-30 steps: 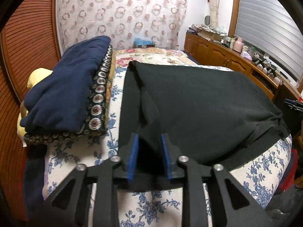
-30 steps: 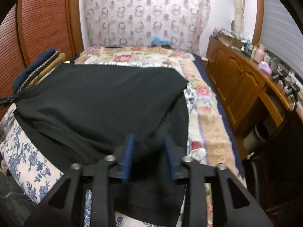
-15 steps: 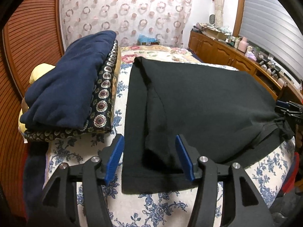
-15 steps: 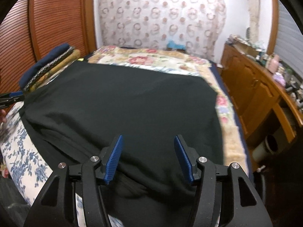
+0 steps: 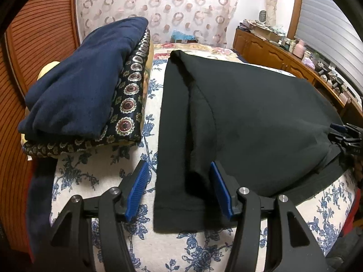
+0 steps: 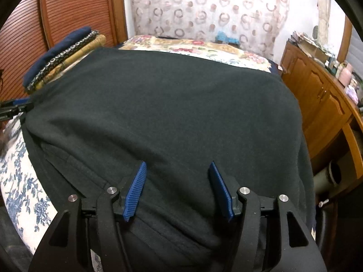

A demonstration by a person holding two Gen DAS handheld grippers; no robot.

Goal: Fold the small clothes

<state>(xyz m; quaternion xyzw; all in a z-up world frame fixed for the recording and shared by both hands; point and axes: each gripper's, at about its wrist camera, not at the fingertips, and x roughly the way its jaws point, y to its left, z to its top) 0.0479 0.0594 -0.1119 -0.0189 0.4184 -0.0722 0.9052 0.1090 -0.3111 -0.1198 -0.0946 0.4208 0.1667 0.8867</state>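
Black garment point(image 5: 261, 117) flat under both spread fingers point(image 5: 138, 189), right gripper point(image 6: 177, 189) opening, unheld

The black garment point(image 6: 172, 117) runs under the right gripper's frame and off the bottom edge, its near hem hidden. Clutter on the wooden cabinet point(image 5: 267, 52) is too small to identify. The folded stack point(image 5: 77, 99) hides the yellow item beneath.

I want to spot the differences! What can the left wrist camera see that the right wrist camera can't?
Only the left view shows the black garment's folded sleeve and the right gripper at its edge. Only the right view shows the grey bin under the wooden cabinet. Both show the black fleece garment, the stack of folded navy and patterned clothes, and open blue-padded fingers.
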